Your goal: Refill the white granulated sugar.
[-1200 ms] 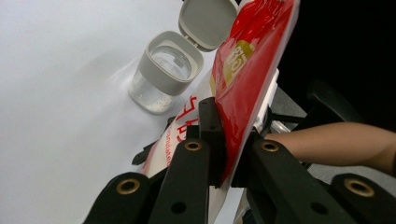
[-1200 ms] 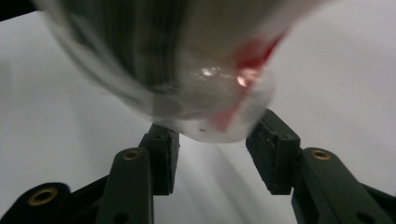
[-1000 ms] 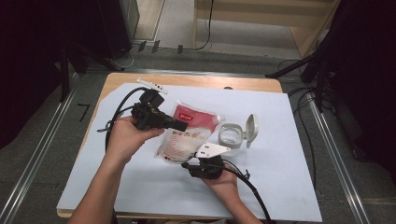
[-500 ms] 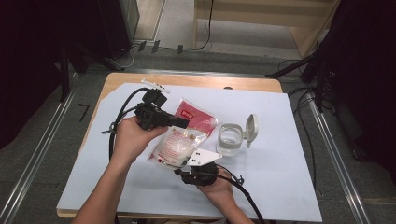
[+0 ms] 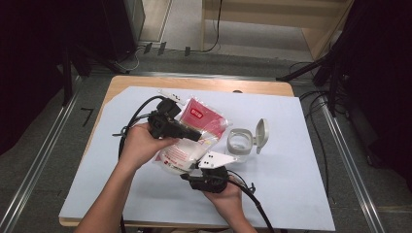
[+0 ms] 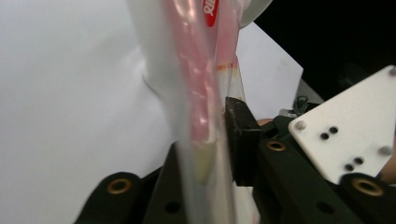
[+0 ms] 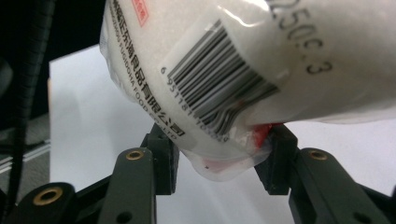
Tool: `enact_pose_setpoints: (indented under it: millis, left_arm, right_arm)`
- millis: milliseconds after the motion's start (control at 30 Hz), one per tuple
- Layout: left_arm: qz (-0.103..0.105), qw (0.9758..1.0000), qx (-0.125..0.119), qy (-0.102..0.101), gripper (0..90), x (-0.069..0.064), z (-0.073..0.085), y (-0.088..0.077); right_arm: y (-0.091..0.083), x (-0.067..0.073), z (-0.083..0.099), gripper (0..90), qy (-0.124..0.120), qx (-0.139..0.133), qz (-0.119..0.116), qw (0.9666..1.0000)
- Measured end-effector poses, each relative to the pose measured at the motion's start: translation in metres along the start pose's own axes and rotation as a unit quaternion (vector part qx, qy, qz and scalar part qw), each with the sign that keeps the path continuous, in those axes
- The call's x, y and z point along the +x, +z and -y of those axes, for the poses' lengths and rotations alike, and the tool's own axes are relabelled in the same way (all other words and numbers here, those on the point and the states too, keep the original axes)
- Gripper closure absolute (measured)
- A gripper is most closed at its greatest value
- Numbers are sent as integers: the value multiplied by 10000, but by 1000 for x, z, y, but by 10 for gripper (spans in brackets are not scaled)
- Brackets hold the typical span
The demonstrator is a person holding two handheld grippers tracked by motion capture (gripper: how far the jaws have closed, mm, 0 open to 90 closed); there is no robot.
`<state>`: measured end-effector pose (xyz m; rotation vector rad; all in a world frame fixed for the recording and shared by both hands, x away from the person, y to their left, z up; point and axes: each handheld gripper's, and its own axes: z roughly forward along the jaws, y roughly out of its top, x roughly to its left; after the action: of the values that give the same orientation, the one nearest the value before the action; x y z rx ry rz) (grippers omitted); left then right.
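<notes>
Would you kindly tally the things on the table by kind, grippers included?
Black two-jaw grippers: 2, left and right
Red-and-white plastic pouch of white granules: 1
Clear plastic container with hinged lid open: 1
Total: 4

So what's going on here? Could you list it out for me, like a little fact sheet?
Surface: pale blue sheet over a wooden table
Held item: red-and-white plastic pouch of white granules, lifted between both grippers
Left gripper: shut on the pouch's flat sealed edge
Right gripper: jaws around the pouch's bottom corner, by the barcode
Nearby: clear plastic container with its flip lid open, to the pouch's right
</notes>
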<state>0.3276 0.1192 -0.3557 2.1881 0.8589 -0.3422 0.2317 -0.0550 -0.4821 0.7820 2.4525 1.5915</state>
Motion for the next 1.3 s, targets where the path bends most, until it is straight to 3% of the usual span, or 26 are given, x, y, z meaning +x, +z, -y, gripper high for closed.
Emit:
enact_pose_setpoints:
  millis: [133, 233, 367, 467, 533, 567, 600, 700, 800, 900, 1000, 1067, 1200, 1300]
  left_arm:
    - [194, 9989, 111, -416, 900, 3, 1, 4]
    - [147, 9984, 193, -504, 900, 2, 1, 6]
    - [236, 9972, 153, -699, 900, 3, 1, 8]
    - [443, 9954, 134, -834, 900, 4, 3, 12]
    - [727, 9935, 117, -863, 900, 5, 2, 12]
    - [749, 9932, 69, -883, 900, 4, 2, 13]
    - [729, 9934, 73, -878, 900, 2, 1, 13]
    - [597, 9949, 70, -805, 900, -1, 0, 13]
    - [393, 9975, 2, -586, 884, -4, -1, 13]
    - [226, 9993, 52, -281, 864, -11, -4, 11]
    - [-193, 9996, 87, 210, 841, -20, -6, 8]
    - [-280, 9994, 93, 203, 825, -23, -7, 3]
    - [-225, 9991, 128, 340, 793, -22, -6, 2]
    - [-106, 9998, 129, 85, 788, -18, -8, 4]
  right_arm:
    - [6, 2, 2, 555, 134, 105, 16, 9999]
    - [11, 2, 4, 542, 190, 164, -21, 9997]
    - [16, 2, 5, 508, 346, 134, 15, 9993]
    - [21, 6, 4, 487, 278, 151, 262, 9992]
    - [24, 6, 5, 497, 393, 111, 269, 9988]
    - [26, 7, 6, 474, 389, 22, 321, 9987]
    - [27, 8, 6, 489, 318, -4, 469, 9984]
    - [27, 7, 6, 526, 272, -1, 588, 9979]
    - [24, 10, 3, 573, 304, 175, 516, 9981]
    - [20, 12, -2, 577, 364, 191, 426, 9982]
    - [14, 13, -8, 580, 467, 149, 264, 9984]
    - [9, 15, -11, 583, 496, 93, 183, 9986]
    - [3, 19, -13, 592, 587, 15, 40, 9983]
    - [0, 19, -15, 597, 694, -8, -69, 9976]
